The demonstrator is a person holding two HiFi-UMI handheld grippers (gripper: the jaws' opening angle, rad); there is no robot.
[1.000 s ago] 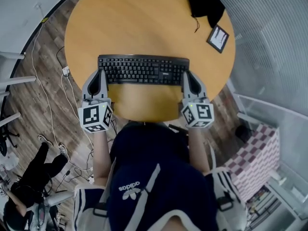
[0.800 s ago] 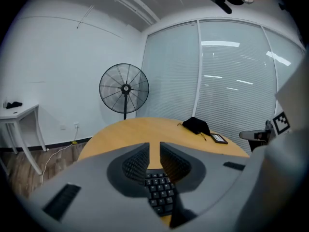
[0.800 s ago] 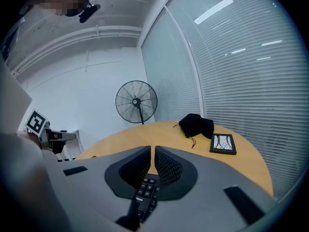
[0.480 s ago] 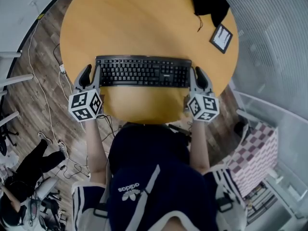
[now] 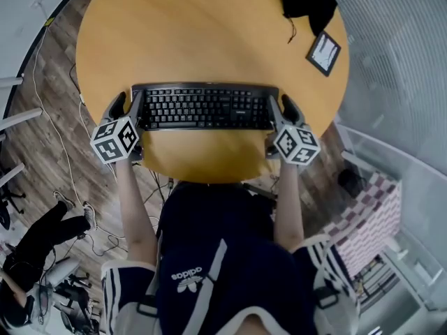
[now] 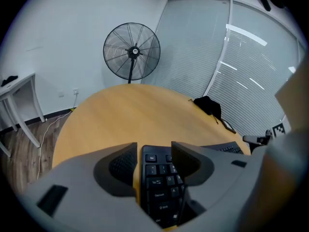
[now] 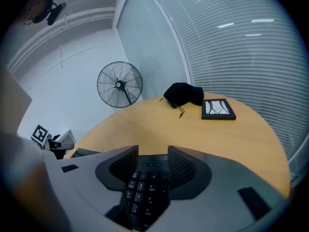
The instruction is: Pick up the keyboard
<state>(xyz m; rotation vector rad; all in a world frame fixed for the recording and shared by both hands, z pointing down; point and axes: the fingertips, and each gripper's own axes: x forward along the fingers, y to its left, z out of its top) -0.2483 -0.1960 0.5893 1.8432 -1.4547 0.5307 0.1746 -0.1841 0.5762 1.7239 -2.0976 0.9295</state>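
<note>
Surface (image 5: 209, 26): round, wooden; carries the keyboard near its front edge.
Keyboard (image 5: 204, 107): black, lying flat, one end inside each gripper.
Left gripper (image 5: 128, 103): jaws have just been opening, now wide; they straddle the keyboard's left end without pressing on it.
Right gripper (image 5: 281, 105): likewise just opened wide, astride the right end.

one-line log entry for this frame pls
keyboard: flat on table | left gripper: jaws just opening, keyboard's left end between them, no grip | right gripper: jaws just opening, right end between them, no grip
</note>
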